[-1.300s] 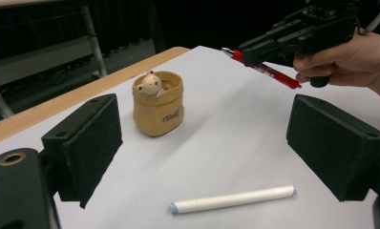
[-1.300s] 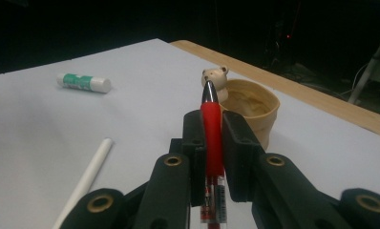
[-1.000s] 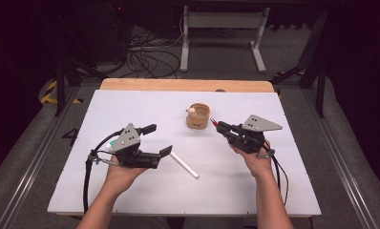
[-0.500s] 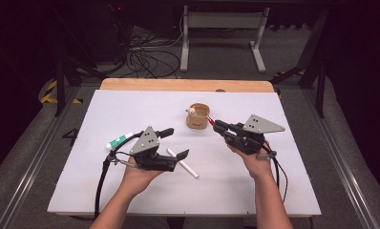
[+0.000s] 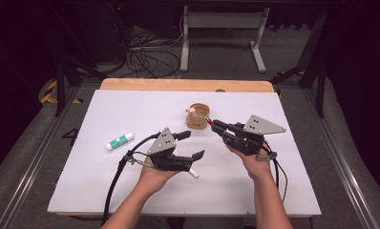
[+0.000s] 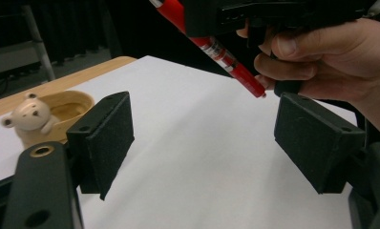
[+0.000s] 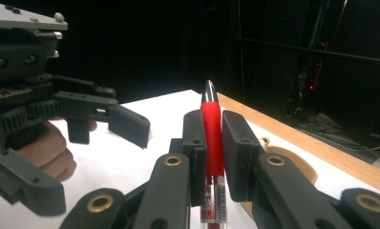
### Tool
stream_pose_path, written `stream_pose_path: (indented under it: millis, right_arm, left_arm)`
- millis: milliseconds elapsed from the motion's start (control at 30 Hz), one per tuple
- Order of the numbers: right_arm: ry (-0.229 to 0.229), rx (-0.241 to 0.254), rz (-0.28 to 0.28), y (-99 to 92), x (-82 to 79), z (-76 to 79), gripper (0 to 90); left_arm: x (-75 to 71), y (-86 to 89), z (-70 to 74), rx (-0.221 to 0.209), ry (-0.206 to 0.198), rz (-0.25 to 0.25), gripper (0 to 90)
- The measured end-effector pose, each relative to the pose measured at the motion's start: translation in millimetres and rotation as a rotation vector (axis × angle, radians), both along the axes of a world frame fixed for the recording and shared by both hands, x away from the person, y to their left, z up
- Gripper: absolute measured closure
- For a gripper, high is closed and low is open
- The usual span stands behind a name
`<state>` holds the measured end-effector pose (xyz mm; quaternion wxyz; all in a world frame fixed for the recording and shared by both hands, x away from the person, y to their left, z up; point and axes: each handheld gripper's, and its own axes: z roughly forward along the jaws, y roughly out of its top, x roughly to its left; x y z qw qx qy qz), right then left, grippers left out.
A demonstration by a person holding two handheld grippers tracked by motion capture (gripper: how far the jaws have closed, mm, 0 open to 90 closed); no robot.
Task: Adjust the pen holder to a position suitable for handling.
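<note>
My right gripper (image 5: 216, 125) is shut on a red pen (image 7: 211, 125), whose tip points toward a wooden cup (image 5: 197, 122) with a small bear figure (image 5: 192, 112) on its rim. My left gripper (image 5: 192, 144) hovers low over the white table, open. Its jaws have just been closing a little, with nothing between them. In the left gripper view the pads (image 6: 107, 138) stand wide apart, with the red pen (image 6: 216, 47) and the other hand (image 6: 321, 62) just ahead and the cup (image 6: 66, 107) to the left. A white stick (image 5: 193, 173) pokes out from under the left gripper.
A green and white glue stick (image 5: 120, 141) lies on the table's left part. The white sheet (image 5: 131, 109) covers a wooden tabletop whose far edge (image 5: 178, 85) shows. Cables trail from both grippers toward the near edge. Beyond the table are a dark floor, cables and a metal stand.
My left gripper has moved right toward the middle of the table, uncovering the glue stick and now covering most of the white stick. My right gripper has stayed still with the pen.
</note>
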<state>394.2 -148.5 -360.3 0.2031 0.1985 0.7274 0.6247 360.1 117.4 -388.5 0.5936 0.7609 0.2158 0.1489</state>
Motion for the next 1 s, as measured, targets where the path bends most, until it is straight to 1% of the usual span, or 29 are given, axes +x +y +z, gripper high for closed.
stream_pose_path:
  millis: [67, 167, 333, 500, 733, 1000]
  right_arm:
    - [-0.001, 0.002, 0.004, 0.7, -0.8, 0.5, 81.2]
    - [-0.007, 0.010, 0.014, 1.7, -1.6, 1.4, 81.2]
    - [-0.015, 0.019, 0.027, 3.2, -3.8, 3.5, 81.2]
    - [-0.023, 0.026, 0.039, 4.6, -5.2, 4.9, 81.2]
    - [-0.033, 0.041, 0.050, 6.5, -7.0, 6.3, 81.2]
    - [-0.034, 0.040, 0.064, 10.4, -7.2, 5.2, 81.2]
  left_arm:
    - [1.1, -3.9, -0.6, -0.003, 0.000, -0.003, 23.4]
    - [2.9, -8.7, -2.3, -0.014, 0.012, -0.008, 24.7]
    - [6.5, -14.4, -5.0, -0.038, 0.036, -0.016, 27.5]
    - [9.8, -19.9, -5.1, -0.058, 0.046, -0.021, 29.8]
    - [14.0, -29.4, -7.1, -0.092, 0.071, -0.042, 32.9]
    - [15.9, -37.5, -6.7, -0.114, 0.071, -0.058, 38.5]
